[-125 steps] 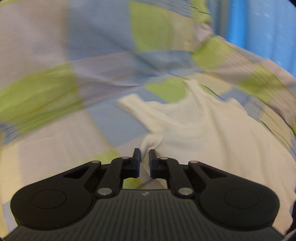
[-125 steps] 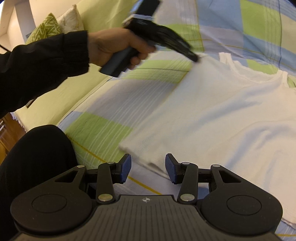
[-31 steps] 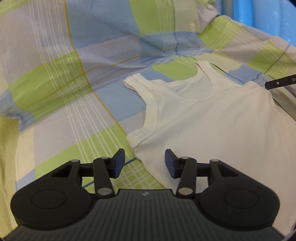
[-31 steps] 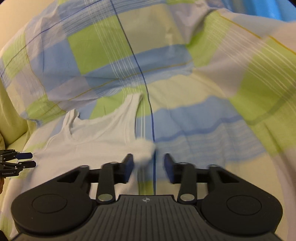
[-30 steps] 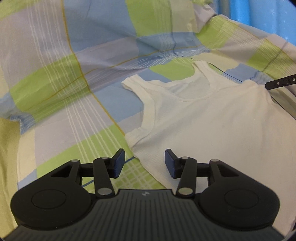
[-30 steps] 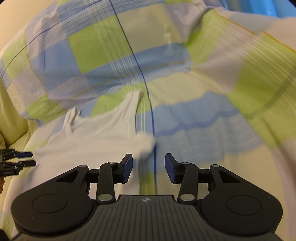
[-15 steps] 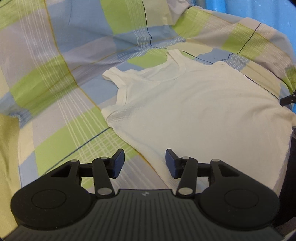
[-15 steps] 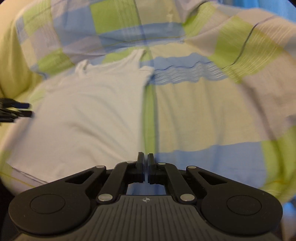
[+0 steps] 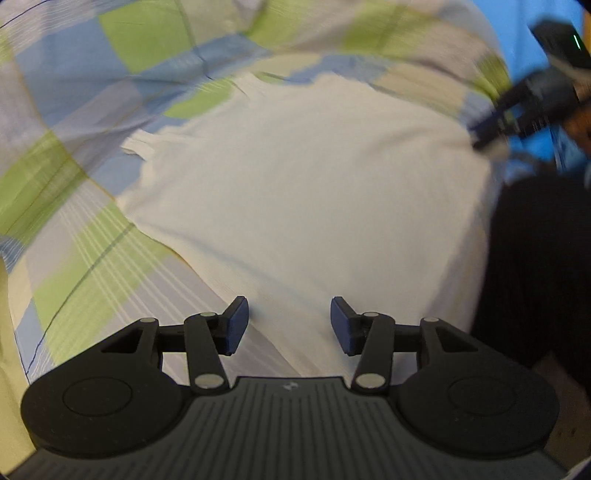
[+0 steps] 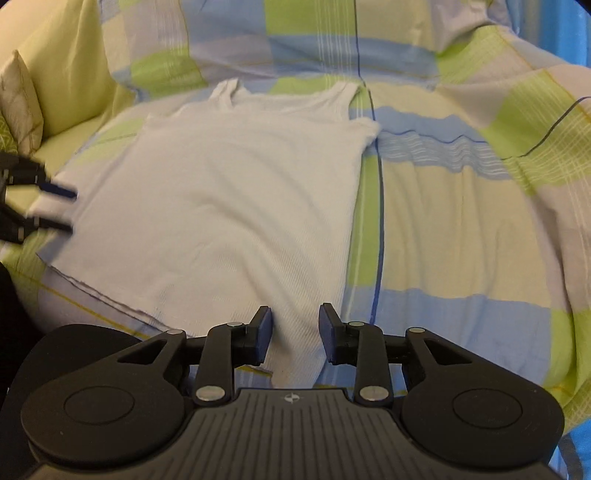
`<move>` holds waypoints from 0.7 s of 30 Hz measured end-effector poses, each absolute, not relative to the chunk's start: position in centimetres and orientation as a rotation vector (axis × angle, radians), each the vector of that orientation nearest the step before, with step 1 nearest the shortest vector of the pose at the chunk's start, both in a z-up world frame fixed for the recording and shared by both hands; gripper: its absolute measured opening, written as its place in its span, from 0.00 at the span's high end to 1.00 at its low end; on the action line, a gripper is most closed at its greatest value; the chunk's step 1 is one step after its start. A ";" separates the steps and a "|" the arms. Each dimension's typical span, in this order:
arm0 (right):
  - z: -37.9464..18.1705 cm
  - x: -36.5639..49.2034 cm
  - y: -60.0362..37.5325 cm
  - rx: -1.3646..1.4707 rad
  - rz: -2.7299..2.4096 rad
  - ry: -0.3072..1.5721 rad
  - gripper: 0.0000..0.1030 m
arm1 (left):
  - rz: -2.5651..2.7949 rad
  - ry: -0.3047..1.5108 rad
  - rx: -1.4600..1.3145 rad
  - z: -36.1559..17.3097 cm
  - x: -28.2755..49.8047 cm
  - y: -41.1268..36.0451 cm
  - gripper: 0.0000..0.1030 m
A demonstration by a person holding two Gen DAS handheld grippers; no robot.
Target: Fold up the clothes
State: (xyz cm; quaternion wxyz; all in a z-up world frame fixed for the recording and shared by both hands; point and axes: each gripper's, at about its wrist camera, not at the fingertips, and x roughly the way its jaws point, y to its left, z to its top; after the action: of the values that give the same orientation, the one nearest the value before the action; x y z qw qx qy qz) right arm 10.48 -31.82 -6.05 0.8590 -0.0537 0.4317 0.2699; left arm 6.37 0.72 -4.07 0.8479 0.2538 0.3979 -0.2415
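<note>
The white vest (image 10: 229, 206) lies spread flat on the checked bedspread (image 10: 461, 206), straps toward the far side, hem at the near edge. The left wrist view is blurred, so its ribbing is hard to make out there. The right gripper (image 10: 295, 332) sits at the hem's right corner — jaws parted, cloth between them. The left gripper (image 9: 288, 325) is wide open over the hem's left corner. A pillow (image 10: 20, 107) is cut off at the left; blue wall (image 9: 517, 33) behind.

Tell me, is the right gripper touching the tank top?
Cannot tell. In the right wrist view the open right gripper straddles the hem corner of the tank top, but whether the fingers meet the cloth or hang above it is unclear.
</note>
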 end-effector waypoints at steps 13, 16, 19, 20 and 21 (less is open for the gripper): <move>-6.4 9.3 -31.0 -0.042 0.600 0.942 0.63 | -0.579 0.891 0.628 -5.0 2.4 -1.3 0.51; -7.1 9.2 -31.9 -0.012 0.549 1.003 0.63 | -0.561 0.922 0.598 -4.5 2.5 -1.1 0.51; -5.0 7.9 -32.1 -0.017 0.503 0.963 0.62 | -0.528 0.875 0.530 -2.7 1.9 -0.4 0.51; -4.1 7.4 -31.9 -0.024 0.487 0.941 0.60 | -0.511 0.860 0.495 -2.0 1.8 -0.2 0.51; -3.2 6.9 -31.7 -0.029 0.470 0.914 0.53 | -0.484 0.843 0.460 -1.3 1.7 0.0 0.50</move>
State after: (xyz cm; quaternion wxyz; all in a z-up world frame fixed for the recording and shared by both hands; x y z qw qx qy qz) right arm 6.95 -31.73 -3.21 0.8708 -0.0139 0.4372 0.2246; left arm 1.71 0.02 -1.30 0.8590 0.2189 0.4014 -0.2304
